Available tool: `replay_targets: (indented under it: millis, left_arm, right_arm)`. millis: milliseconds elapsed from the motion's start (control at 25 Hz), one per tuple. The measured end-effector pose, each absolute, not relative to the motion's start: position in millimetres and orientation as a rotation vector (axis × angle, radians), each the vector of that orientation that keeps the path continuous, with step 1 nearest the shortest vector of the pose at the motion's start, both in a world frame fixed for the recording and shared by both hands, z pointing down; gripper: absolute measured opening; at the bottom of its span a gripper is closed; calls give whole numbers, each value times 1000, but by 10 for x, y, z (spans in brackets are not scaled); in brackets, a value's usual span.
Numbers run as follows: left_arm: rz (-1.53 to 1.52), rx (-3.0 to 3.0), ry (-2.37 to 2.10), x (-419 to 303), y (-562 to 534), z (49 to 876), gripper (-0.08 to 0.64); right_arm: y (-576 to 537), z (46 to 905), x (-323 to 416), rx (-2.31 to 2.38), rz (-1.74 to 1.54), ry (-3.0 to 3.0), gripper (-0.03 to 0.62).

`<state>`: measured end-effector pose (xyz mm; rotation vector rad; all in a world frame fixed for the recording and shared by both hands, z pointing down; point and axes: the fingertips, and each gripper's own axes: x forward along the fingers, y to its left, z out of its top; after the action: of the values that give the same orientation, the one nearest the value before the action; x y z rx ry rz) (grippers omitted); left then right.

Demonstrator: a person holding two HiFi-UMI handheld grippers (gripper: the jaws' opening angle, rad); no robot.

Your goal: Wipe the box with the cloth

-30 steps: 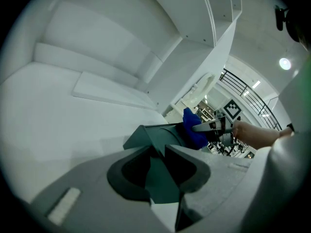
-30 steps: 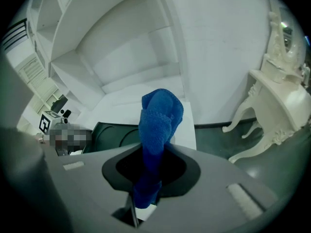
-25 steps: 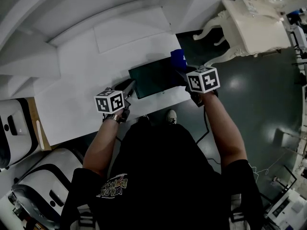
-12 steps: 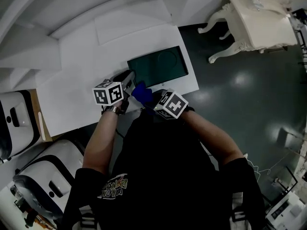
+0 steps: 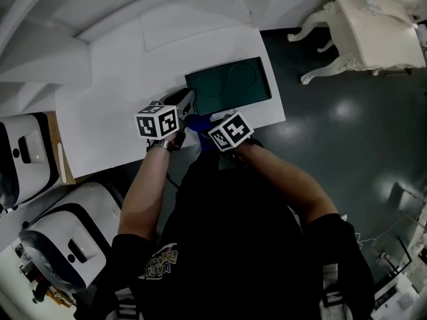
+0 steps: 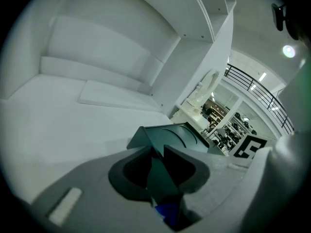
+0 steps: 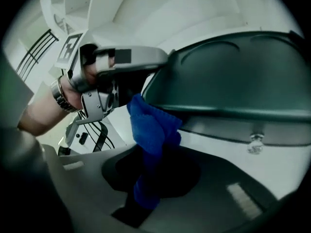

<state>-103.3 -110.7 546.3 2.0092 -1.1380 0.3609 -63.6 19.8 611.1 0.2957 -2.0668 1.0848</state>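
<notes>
My left gripper (image 6: 156, 152) has its jaws closed on the near-left corner of the flat, dark green rectangular box (image 5: 230, 84). The box lies on the white table (image 5: 107, 119), towards the table's 3 o'clock end. My right gripper (image 7: 154, 176) is clamped tight on the bunched blue cloth (image 7: 151, 125). The cloth's top meets the box's near edge at the box's 7 o'clock corner, just beside the left jaws.
</notes>
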Motion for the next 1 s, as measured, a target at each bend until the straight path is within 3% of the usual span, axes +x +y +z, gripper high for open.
replay_targets:
  millis: [1000]
  left_arm:
    - [434,2051,-1089,-1039,-1097,5465,90]
  right_arm:
    - [-323,6046,711,712,1417,-2056,95]
